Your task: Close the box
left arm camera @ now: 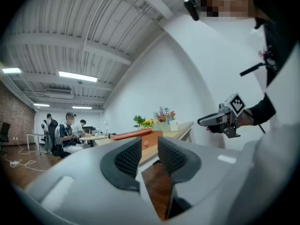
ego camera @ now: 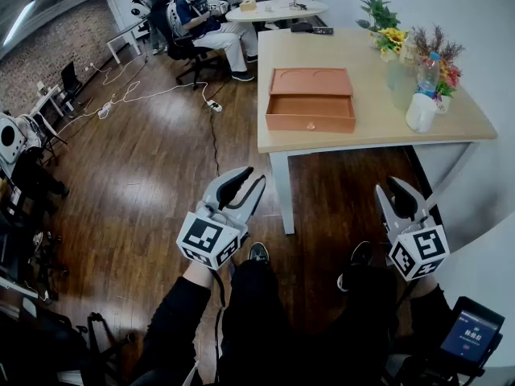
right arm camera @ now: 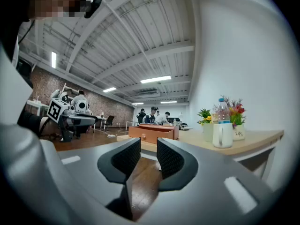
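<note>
An orange-brown wooden box (ego camera: 311,81) sits on the light wooden table (ego camera: 362,127), and its drawer with a small knob (ego camera: 311,125) appears pulled out toward the front edge. Both grippers hang low over the person's legs, well short of the table. My left gripper (ego camera: 251,177) is shut with nothing between its pads. My right gripper (ego camera: 388,186) also has its jaws nearly together and empty. The box (left arm camera: 140,136) lies far ahead past the left gripper (left arm camera: 149,149) in the left gripper view. In the right gripper view the box (right arm camera: 152,132) shows beyond the right gripper (right arm camera: 148,151).
Flower pots (ego camera: 385,24), a water bottle (ego camera: 429,72) and a white jug (ego camera: 421,112) stand along the table's right side. People sit at a round table (ego camera: 273,9) behind. Cables (ego camera: 129,95) trail over the wooden floor. A white wall runs on the right.
</note>
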Available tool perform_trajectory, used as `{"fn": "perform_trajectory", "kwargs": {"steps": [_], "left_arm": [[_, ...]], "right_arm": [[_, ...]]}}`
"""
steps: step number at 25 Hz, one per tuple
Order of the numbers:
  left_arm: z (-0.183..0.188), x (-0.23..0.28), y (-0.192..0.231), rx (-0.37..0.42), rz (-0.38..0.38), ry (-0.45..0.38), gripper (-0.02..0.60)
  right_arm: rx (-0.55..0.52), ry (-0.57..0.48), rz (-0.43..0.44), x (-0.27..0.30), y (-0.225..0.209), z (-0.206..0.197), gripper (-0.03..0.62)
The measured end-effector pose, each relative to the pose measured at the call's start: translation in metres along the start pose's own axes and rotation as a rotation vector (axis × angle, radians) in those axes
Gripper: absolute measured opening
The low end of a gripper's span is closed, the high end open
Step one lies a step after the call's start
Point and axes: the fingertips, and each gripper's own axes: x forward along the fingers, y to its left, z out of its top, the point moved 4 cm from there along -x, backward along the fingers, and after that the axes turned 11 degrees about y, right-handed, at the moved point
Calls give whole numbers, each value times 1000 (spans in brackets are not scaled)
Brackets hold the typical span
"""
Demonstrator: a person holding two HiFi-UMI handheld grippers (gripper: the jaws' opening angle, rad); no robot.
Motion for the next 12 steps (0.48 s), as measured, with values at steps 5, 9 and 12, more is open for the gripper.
{"fn": "perform_trajectory", "kwargs": {"steps": [5,9,12], "left_arm": [[-11,74,68,-52,-1,115,89],[-19,125,99,-33,-31,232,105],[-18,153,110,54,-54,319,244]], "right_arm": [[-25,71,34,81,-51,17,107],[-82,183,66,141,-72,18,162],[-205,285,93,174,-73,14,183]]}}
